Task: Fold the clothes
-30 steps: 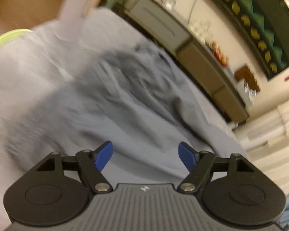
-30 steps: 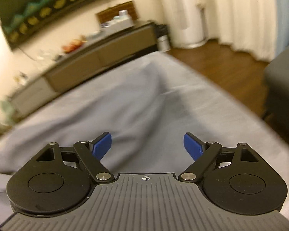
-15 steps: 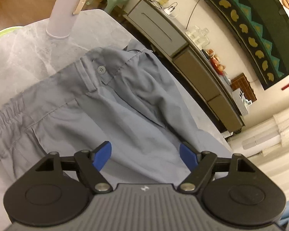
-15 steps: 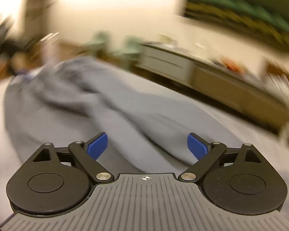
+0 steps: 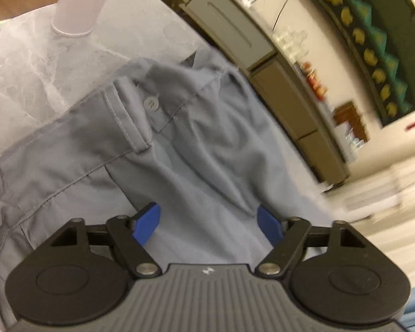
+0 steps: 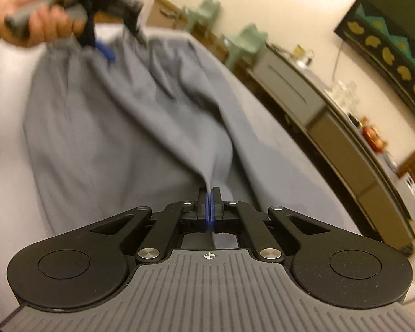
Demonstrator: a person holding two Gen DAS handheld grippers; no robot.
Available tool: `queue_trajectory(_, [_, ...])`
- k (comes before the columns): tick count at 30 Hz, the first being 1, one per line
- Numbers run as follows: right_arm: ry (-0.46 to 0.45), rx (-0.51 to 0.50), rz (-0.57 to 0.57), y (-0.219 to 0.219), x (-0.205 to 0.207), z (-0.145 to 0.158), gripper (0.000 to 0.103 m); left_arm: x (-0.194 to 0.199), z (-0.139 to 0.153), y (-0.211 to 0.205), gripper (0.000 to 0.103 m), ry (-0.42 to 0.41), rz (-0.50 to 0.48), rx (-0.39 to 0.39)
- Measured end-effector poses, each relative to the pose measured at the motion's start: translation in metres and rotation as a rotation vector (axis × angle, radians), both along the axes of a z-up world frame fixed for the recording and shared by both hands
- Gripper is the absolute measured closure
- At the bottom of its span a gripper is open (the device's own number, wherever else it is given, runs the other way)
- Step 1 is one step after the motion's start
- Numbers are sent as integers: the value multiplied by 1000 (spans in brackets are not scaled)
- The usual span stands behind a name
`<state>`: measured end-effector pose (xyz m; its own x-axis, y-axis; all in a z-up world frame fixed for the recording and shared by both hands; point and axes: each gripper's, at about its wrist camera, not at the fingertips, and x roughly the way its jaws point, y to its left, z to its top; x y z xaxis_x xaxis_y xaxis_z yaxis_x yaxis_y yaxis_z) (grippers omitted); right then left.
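On the grey marble-look table [image 5: 22, 63] lay one pair of grey trousers [image 5: 196, 149], waistband toward the far end, with one button [image 5: 151, 103] and one belt loop [image 5: 126, 117] showing. Two grippers worked it. The right gripper [image 6: 210, 207] had its blue pads pressed together on a pinched fold of the trouser fabric. The left gripper [image 5: 209, 222] hovered over the cloth near the waistband, its jaws closing with fabric below them but not yet pinched; in the right wrist view a hand [image 6: 38, 13] held it. One pale bottle [image 5: 76, 5] stood on the table beyond the waistband. Two green chairs [image 6: 246, 41] and one long sideboard [image 6: 345, 149] lined the wall
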<state>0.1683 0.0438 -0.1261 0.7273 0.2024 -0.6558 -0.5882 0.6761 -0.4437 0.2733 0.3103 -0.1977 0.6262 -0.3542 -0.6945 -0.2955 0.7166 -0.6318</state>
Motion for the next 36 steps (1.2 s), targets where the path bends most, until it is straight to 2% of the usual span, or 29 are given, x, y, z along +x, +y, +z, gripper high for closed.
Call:
queue_trajectory(1, [-2,14,-20,-4,-2,-2,103,3,-2,0,81,12,-10,-3])
queue_trajectory(2, [-1,34,-38,-9,-3,-4,103,6,-5,0,97,24,-19,-7])
queue_trajectory(3, [0,48,-50,-10,-4,-6,103,8,-7,0,102,36,-29,-11])
queue_trajectory(4, [1,60,-59,-11,-4,-10,103,6,2,3,102,5,-11,-1])
queue_trajectory(6, [-23,71,-75,-22,-9,-13,102,-21,35,29,103,-201,81,-63])
queue_trajectory(7, [-25,89,-86,-27,-9,-12,102,-43,47,49,103,-300,171,-87])
queue_trajectory(9, [-14,132,-112,-36,-8,-12,101,-56,37,64,103,-236,261,-81])
queue_trajectory(10, [-7,148,-121,-39,-7,-13,100,-63,32,72,102,-202,305,-78])
queue_trajectory(11, [8,167,-126,-43,-5,-15,96,-63,19,70,100,-130,299,-111])
queue_trajectory(12, [19,187,-130,-46,-2,-14,85,-62,12,63,89,-97,271,-149])
queue_trajectory(13, [23,213,-142,-49,-1,-12,74,-62,12,54,75,-94,241,-177])
queue_trajectory(14, [29,251,-160,-55,-2,-9,49,-61,16,40,63,-108,205,-178])
queue_trajectory(15, [34,299,-180,-64,-5,-4,39,-60,21,25,34,-124,159,-151])
queue_trajectory(16, [46,361,-208,-75,-9,1,37,-56,23,13,17,-128,127,-127])
queue_trajectory(18, [93,514,-297,-111,-17,11,28,-49,22,-6,16,-113,81,-98])
queue_trajectory(21, [153,752,-494,-189,-36,8,24,-40,14,-22,16,-64,55,-80])
queue_trajectory(25, [155,1025,-921,-326,-61,8,23,-35,6,-28,16,-16,63,-52])
queue_trajectory(28, [164,1224,-1132,-416,-65,0,23,-28,3,-29,16,2,96,-59])
queue_trajectory(31, [159,1266,-1260,-467,-57,-3,23,-20,1,-30,16,30,125,-49])
queue_trajectory(33, [141,1277,-1303,-488,-52,-6,23,-16,-1,-30,16,54,142,-39])
queue_trajectory(35, [123,1250,-1346,-503,-46,-8,24,-12,-5,-28,16,68,153,-28])
queue_trajectory(36, [111,1228,-1366,-507,-41,-9,28,-9,-6,-28,16,74,157,-16])
